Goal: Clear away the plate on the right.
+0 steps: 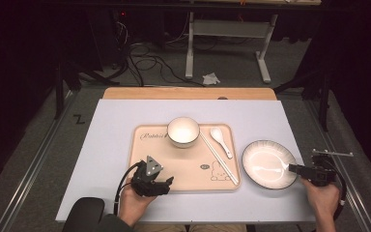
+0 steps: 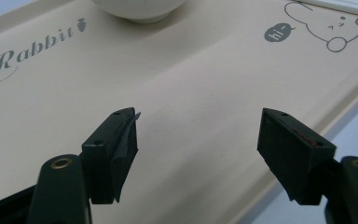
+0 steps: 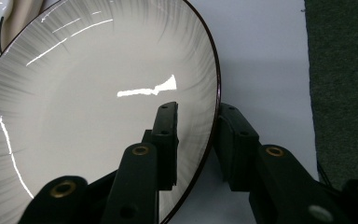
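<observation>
From the high view, a white table [image 1: 125,116] carries a beige tray [image 1: 183,180] holding a small bowl [image 1: 183,131], a spoon [image 1: 220,140] and chopsticks [image 1: 218,157]. A ribbed plate [image 1: 268,164] sits just right of the tray, on the table. The right hand-held gripper [image 1: 295,168] reaches its near right rim; the left hand-held gripper [image 1: 168,182] rests over the tray's near edge.

In the left gripper view, the left hand-held gripper [image 2: 198,135] stands wide open above bare tray [image 2: 191,84], holding nothing.

In the right gripper view, the right hand-held gripper [image 3: 196,128] straddles the plate's [image 3: 88,116] dark rim, one jaw inside, one outside. The inner pad seems to touch; a thin gap may remain outside, so the grip looks not quite made.

The step in hand appears to be grasping the plate. Next, the jaws likely need to pinch firmly, then lift level so the plate does not slip.
</observation>
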The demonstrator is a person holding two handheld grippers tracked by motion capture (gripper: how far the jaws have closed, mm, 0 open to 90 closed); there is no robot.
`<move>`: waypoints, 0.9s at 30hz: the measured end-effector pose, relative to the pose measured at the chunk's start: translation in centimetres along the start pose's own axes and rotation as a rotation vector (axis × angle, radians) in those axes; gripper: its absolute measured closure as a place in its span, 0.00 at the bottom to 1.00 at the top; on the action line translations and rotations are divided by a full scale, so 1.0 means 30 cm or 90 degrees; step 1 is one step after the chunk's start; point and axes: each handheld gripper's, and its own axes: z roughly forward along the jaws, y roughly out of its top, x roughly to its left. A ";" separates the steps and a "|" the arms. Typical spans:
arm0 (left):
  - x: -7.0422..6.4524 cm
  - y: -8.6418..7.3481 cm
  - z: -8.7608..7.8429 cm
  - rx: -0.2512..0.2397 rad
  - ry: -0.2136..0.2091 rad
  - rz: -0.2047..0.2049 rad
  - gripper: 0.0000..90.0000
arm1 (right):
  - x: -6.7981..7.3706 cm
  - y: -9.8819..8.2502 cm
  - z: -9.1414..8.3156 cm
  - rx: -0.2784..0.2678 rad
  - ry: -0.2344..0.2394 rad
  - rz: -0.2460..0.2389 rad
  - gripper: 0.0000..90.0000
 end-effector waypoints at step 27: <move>-0.003 -0.025 -0.048 -0.013 0.028 -0.010 0.33 | -0.048 0.048 0.064 0.044 0.085 0.045 0.80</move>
